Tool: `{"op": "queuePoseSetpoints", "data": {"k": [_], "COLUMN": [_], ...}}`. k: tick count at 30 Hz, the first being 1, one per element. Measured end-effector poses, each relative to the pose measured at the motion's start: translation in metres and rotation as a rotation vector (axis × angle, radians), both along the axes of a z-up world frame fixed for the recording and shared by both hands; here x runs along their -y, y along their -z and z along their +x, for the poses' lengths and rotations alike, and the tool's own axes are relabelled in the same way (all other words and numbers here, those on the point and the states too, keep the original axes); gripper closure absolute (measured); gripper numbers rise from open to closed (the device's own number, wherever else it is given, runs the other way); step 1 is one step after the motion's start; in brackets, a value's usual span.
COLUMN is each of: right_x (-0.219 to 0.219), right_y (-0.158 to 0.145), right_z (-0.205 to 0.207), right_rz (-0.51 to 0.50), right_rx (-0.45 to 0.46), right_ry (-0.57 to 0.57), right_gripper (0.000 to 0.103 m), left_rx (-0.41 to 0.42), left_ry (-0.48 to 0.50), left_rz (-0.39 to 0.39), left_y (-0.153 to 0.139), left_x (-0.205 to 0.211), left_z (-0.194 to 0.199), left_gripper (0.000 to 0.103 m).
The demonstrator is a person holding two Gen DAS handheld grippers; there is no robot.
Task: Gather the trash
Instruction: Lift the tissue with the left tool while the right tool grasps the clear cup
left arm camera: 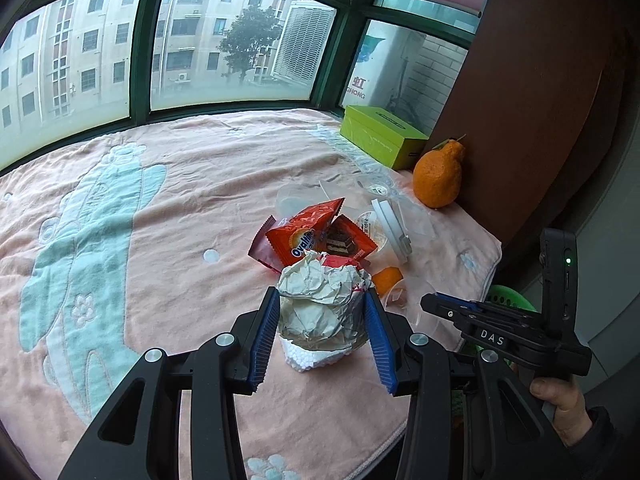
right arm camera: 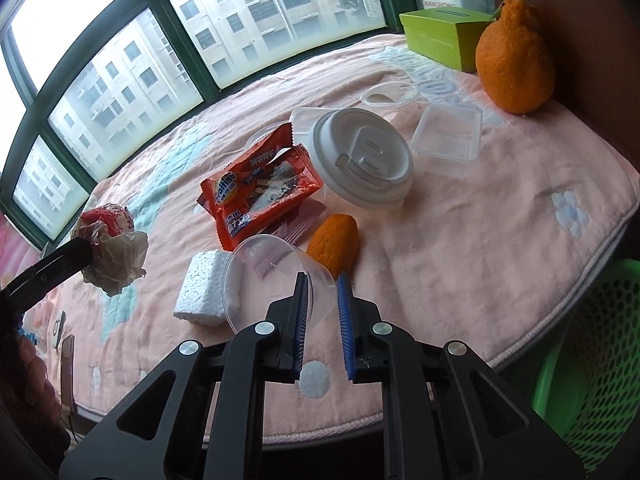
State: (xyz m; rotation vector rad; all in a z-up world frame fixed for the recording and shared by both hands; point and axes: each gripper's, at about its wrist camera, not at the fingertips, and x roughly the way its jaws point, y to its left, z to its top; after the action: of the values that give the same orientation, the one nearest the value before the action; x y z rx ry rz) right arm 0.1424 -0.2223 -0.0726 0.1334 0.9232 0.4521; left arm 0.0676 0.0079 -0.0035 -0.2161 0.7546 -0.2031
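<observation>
My left gripper (left arm camera: pixel 322 300) is shut on a crumpled paper wrapper (left arm camera: pixel 320 280), held just above a white foam block (left arm camera: pixel 308 358). The same wrapper (right arm camera: pixel 112 252) hangs at the left of the right wrist view. My right gripper (right arm camera: pixel 322 284) is shut on the wall of a clear plastic cup (right arm camera: pixel 264 276) that lies on its side. Beyond it are an orange Ovaltine wrapper (right arm camera: pixel 256 192), a piece of orange peel (right arm camera: pixel 334 246), a white-lidded cup (right arm camera: pixel 360 156) and a clear plastic tray (right arm camera: pixel 446 134). The right gripper (left arm camera: pixel 430 305) shows at the right edge of the left wrist view.
A pink towel (right arm camera: pixel 500 208) covers the round table. A whole orange fruit (right arm camera: pixel 514 60) and a green box (right arm camera: pixel 436 30) stand at the far right by a brown wall. A green mesh basket (right arm camera: pixel 592 360) sits below the table's right edge. Windows run behind.
</observation>
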Motion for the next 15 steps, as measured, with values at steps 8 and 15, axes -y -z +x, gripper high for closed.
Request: {"op": "queuePoseSetpoints", "data": {"k": [8, 15], "right_x": [-0.01, -0.049], "right_y": [-0.017, -0.013], "right_z": [-0.016, -0.02], "right_rz": [-0.014, -0.167], "right_rx": [0.063, 0.135], "right_ry": [-0.026, -0.083], "right_gripper": [0.034, 0.019], "left_rx": [0.01, 0.012], "left_ry": [-0.014, -0.033], "left_rz": [-0.001, -0.012], "left_y": [-0.001, 0.0], "left_x": [-0.007, -0.019], "left_z": [-0.003, -0.006], "left_gripper": [0.061, 0.061]}}
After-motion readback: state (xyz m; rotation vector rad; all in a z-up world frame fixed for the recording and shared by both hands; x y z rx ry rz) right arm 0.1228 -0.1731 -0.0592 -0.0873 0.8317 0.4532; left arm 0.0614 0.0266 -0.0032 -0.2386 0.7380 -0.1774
